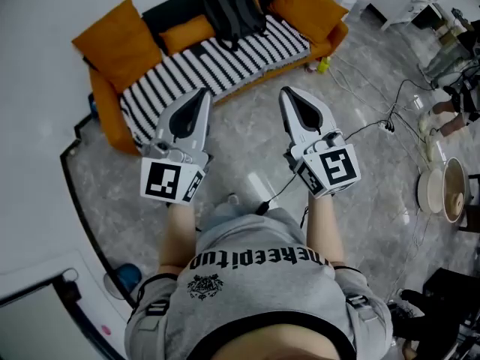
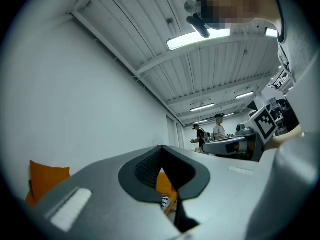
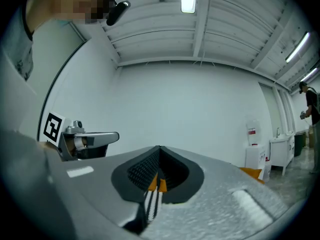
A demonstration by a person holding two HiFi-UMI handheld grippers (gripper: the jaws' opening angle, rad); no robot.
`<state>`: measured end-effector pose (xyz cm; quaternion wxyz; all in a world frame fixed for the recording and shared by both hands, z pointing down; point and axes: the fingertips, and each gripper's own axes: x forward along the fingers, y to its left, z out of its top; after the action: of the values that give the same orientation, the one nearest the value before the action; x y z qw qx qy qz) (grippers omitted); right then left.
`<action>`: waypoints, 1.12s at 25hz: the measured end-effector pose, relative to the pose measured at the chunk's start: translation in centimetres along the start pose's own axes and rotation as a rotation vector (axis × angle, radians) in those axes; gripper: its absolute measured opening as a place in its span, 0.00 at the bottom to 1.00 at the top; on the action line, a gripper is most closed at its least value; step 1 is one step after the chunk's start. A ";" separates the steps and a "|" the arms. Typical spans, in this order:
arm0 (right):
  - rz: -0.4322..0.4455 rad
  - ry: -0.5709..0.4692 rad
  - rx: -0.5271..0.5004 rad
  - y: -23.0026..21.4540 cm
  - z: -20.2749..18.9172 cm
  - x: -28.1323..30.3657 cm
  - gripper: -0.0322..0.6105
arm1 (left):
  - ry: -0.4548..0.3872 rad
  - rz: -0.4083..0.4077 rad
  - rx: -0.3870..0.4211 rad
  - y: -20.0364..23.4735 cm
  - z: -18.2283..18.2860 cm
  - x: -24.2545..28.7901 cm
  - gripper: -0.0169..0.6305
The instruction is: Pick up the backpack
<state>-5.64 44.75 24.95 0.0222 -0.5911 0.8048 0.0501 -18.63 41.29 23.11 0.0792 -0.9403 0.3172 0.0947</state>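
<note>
Looking down past our grey shirt [image 1: 262,291], we see the black backpack [image 1: 232,10] sitting upright on the sofa [image 1: 112,118], against its back and toward its right end. It rests on the black-and-white striped cover [image 1: 195,70], with orange cushions [image 1: 120,40] on either side of it.

A stretch of grey marble floor [image 1: 247,145] lies between us and the sofa. Off to the right, black cables [image 1: 360,130] trail across the floor to a power strip [image 1: 388,126]. A small yellow object [image 1: 324,66] sits by the sofa's right corner, and a white table [image 1: 405,2] stands beyond it. In the left gripper view two people [image 2: 219,126] stand far off down the room.

Both our forearms reach straight forward, side by side, with the marker cubes nearest us. The left tool [image 1: 204,92] and the right tool [image 1: 286,92] both point toward the sofa and hang over the floor, well apart from the backpack. Each has its jaws pressed together at the tip, with nothing held between them.
</note>
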 end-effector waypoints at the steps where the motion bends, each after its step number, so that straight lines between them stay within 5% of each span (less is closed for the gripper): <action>1: 0.001 -0.002 0.001 0.2 -0.1 0.3 0.05 | -0.003 -0.006 0.000 0.4 0.0 -0.1 0.05; 16: -0.069 0.014 0.007 -1.2 -0.6 3.4 0.05 | -0.030 -0.047 -0.009 3.7 -0.8 1.8 0.05; 28: -0.017 0.014 0.010 -7.1 -1.8 11.1 0.05 | -0.042 -0.020 -0.024 8.2 -2.5 9.2 0.04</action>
<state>-2.12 31.91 25.32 0.0198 -0.5983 0.8000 0.0417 -16.17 28.98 22.73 0.0755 -0.9421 0.3051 0.1172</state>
